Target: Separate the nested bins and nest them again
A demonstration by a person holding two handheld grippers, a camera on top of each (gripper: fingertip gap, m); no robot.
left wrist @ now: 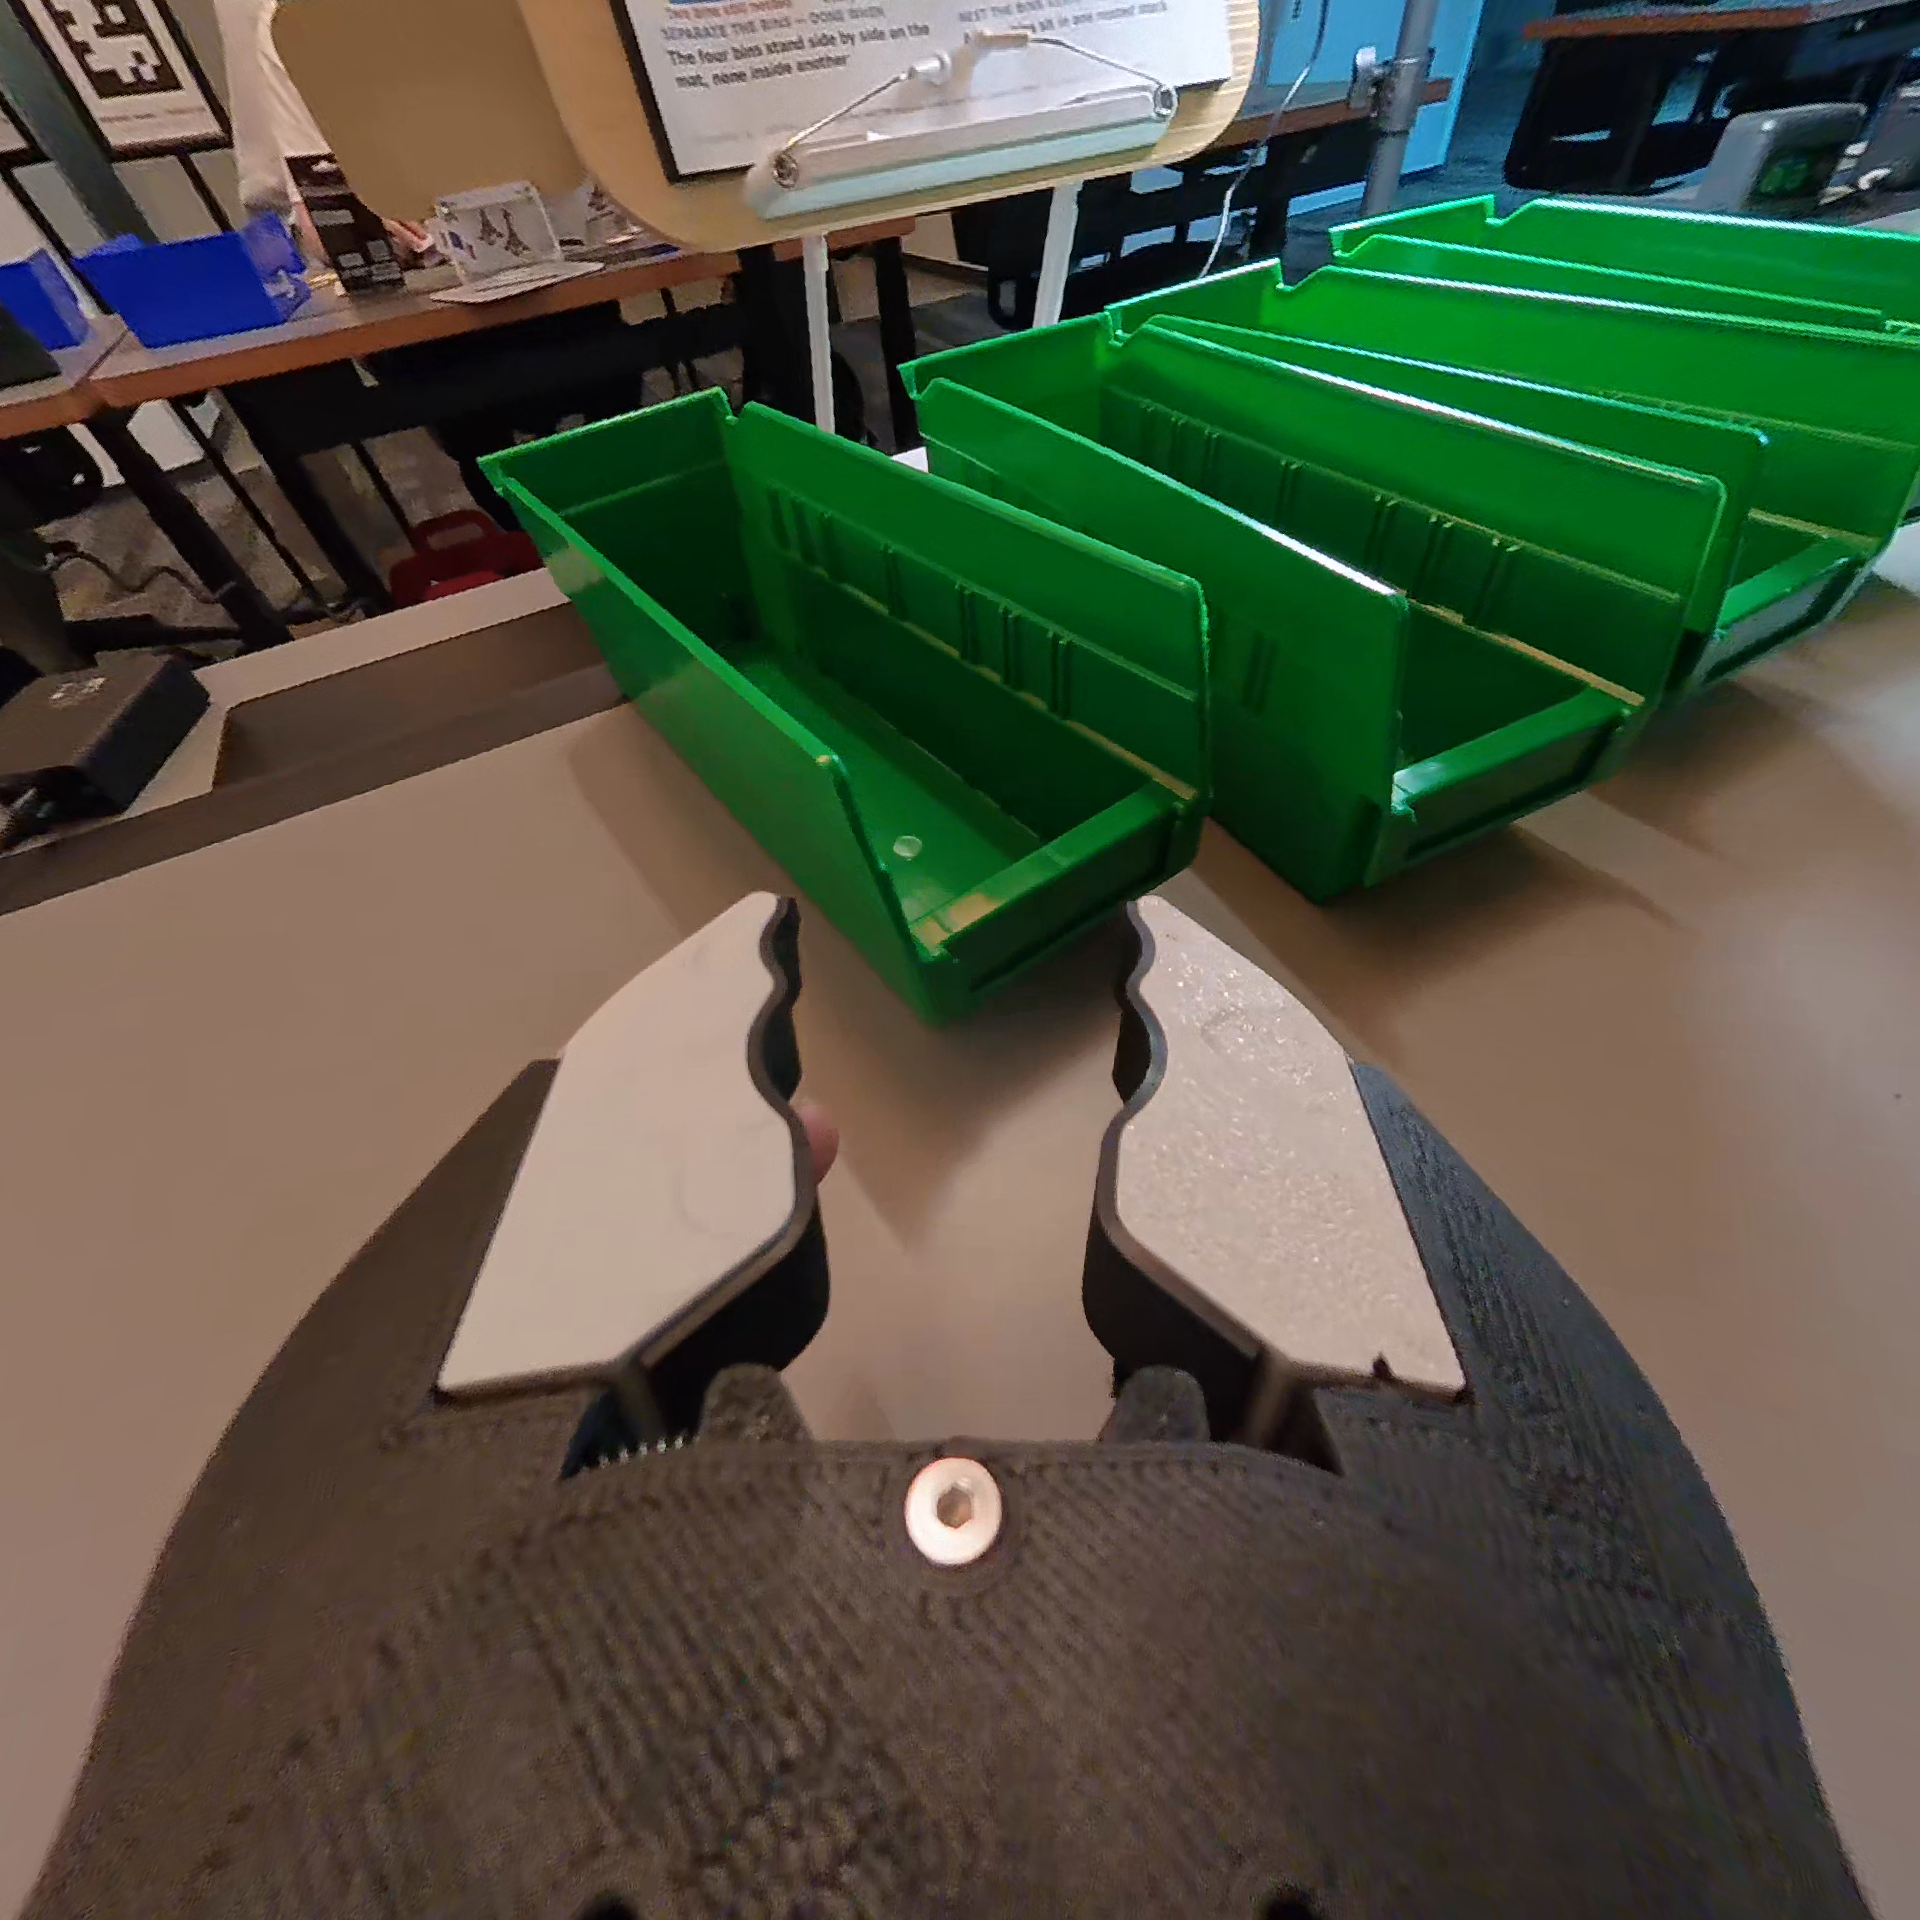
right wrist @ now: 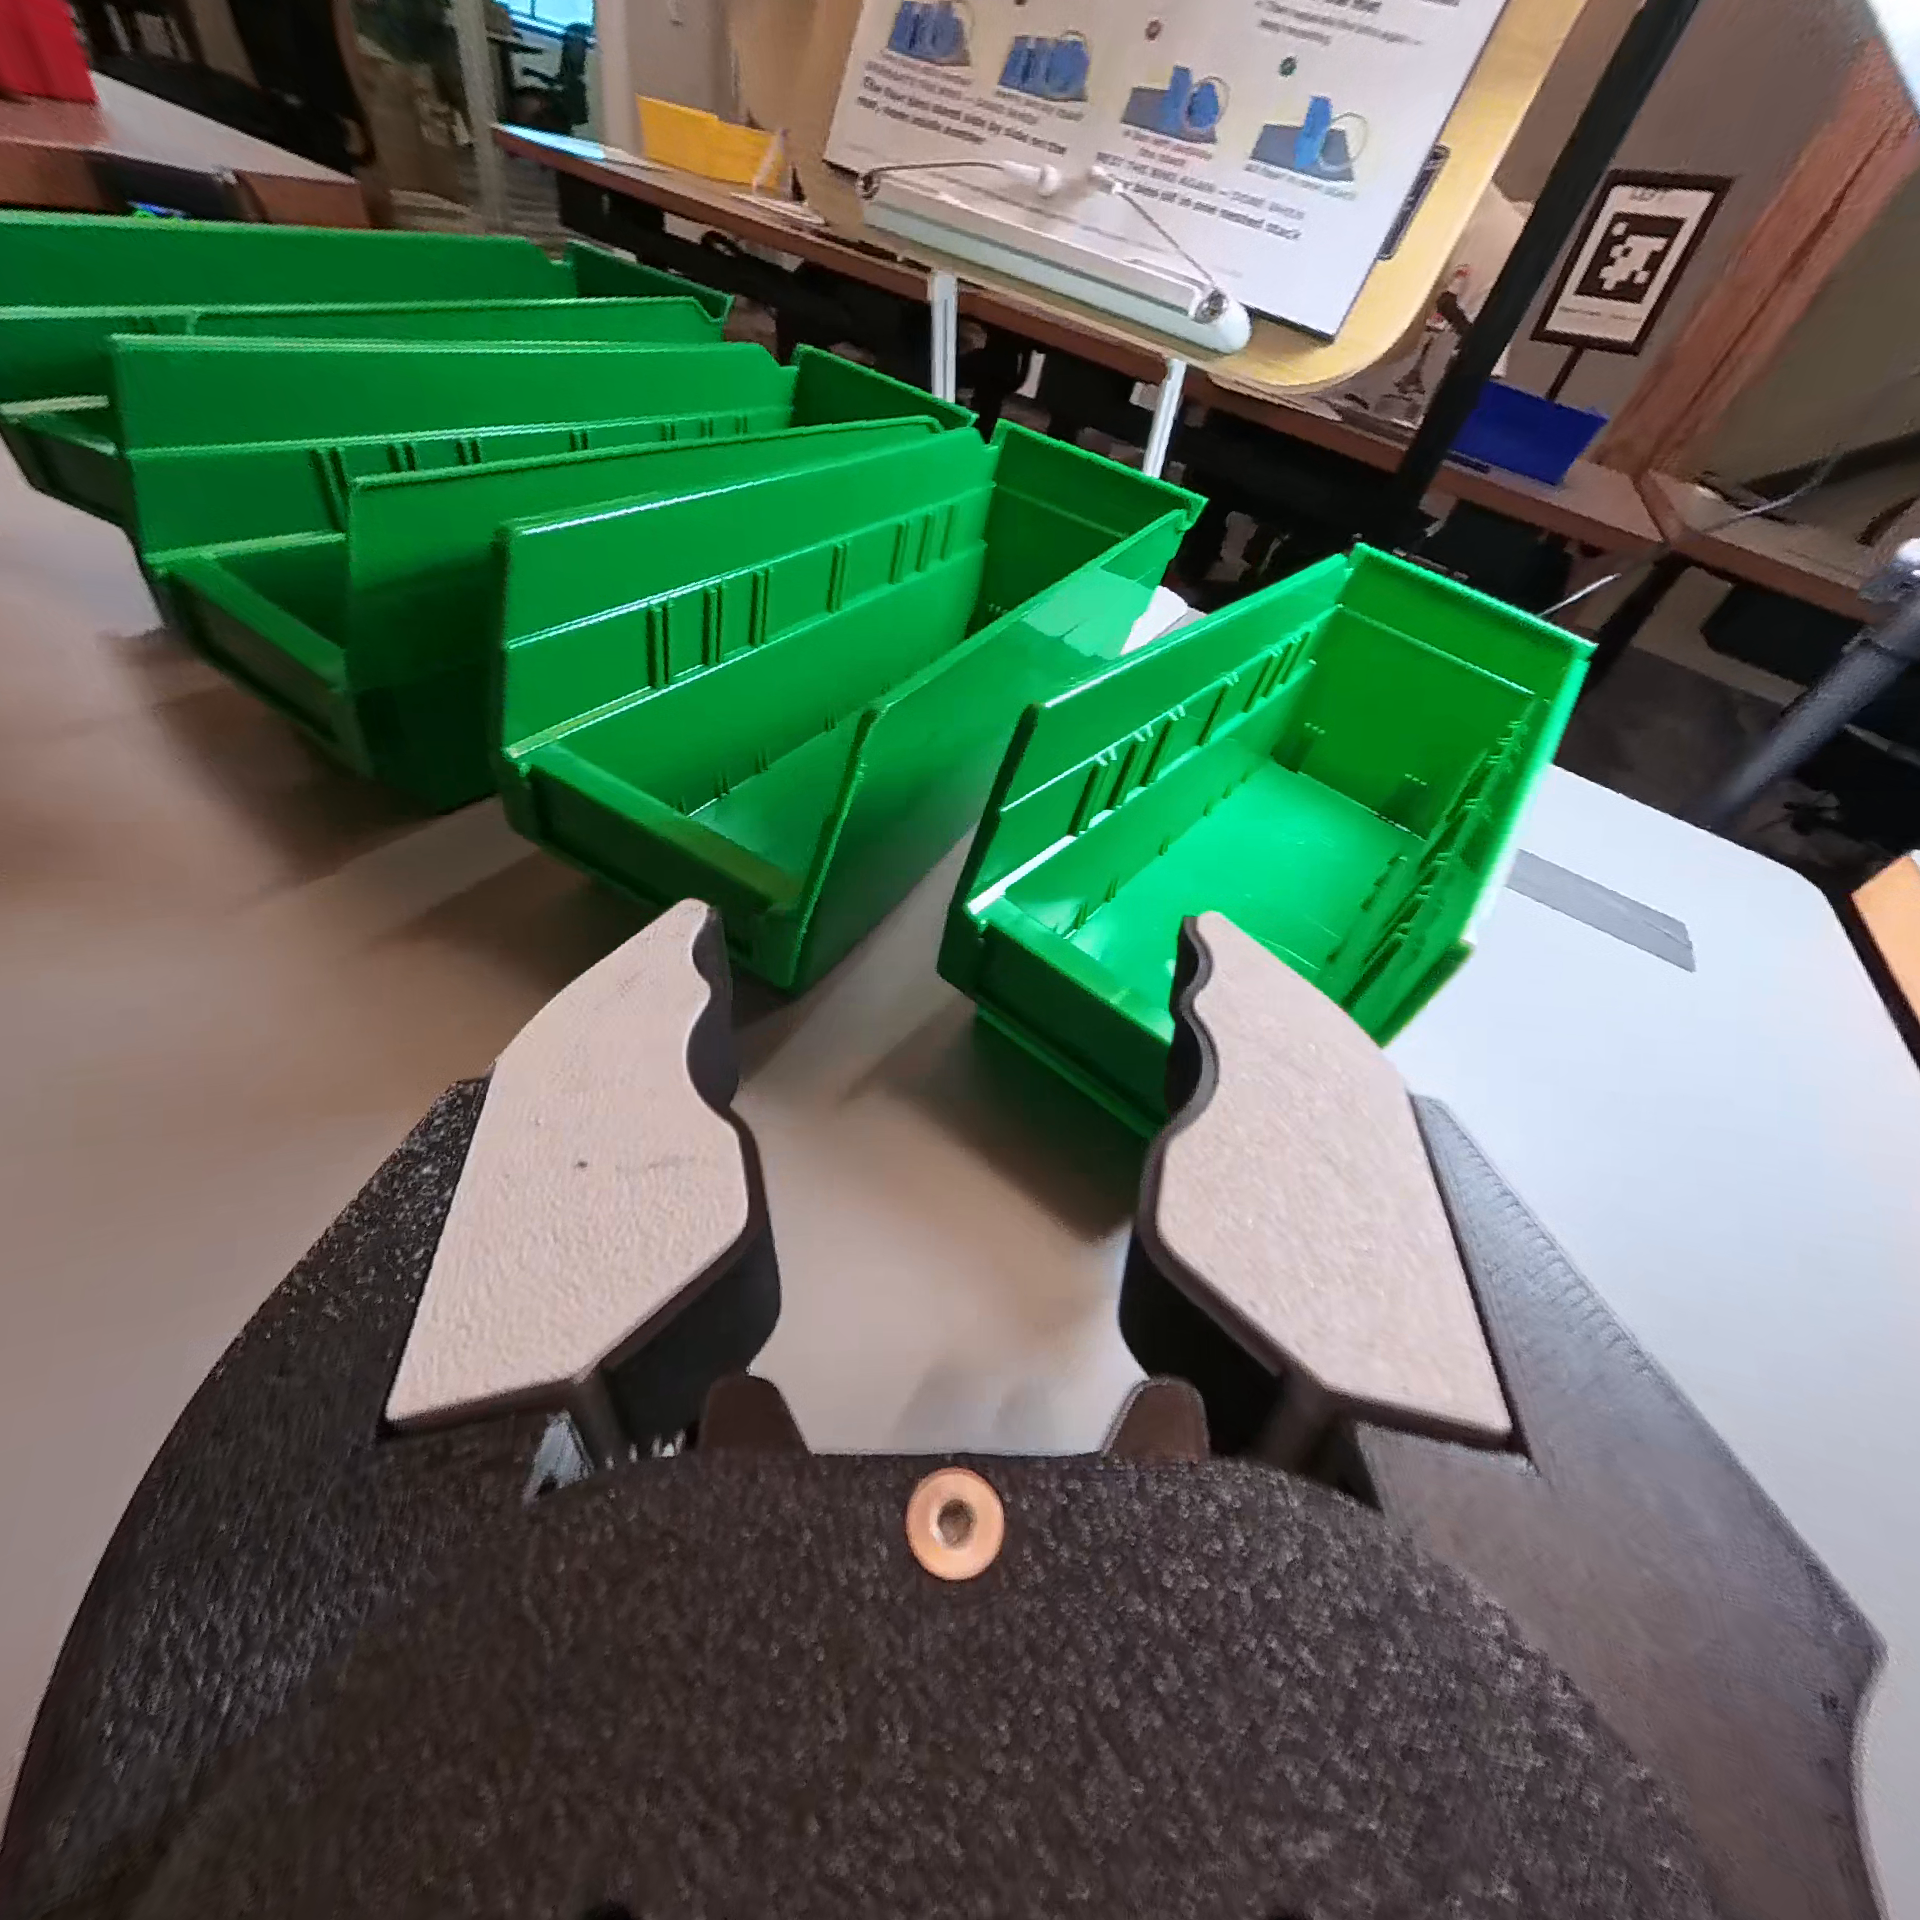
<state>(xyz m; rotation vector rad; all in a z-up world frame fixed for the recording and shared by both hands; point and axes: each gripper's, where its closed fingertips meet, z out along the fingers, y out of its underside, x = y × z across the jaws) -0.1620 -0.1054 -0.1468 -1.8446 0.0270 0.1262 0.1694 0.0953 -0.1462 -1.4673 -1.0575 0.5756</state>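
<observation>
1. Bins [left wrist: 1299,665] are sitting side by side in a row on the table [left wrist: 312,1039], each apart from its neighbour, with the clipboard stand [left wrist: 831,312] rising behind them
2. Left gripper [left wrist: 961,935] is hovering spread and empty just before the bin farthest left of the stand [left wrist: 852,717]
3. Right gripper [right wrist: 951,945] is hanging spread and empty, one finger [right wrist: 1278,1122] overlapping the bin farthest right of the stand [right wrist: 1268,831]
4. Re-nesting likely calls for pinching one side wall, lifting clear, then lowering squarely into a neighbour
5. Neighbouring walls are crowding any sideways swing
</observation>
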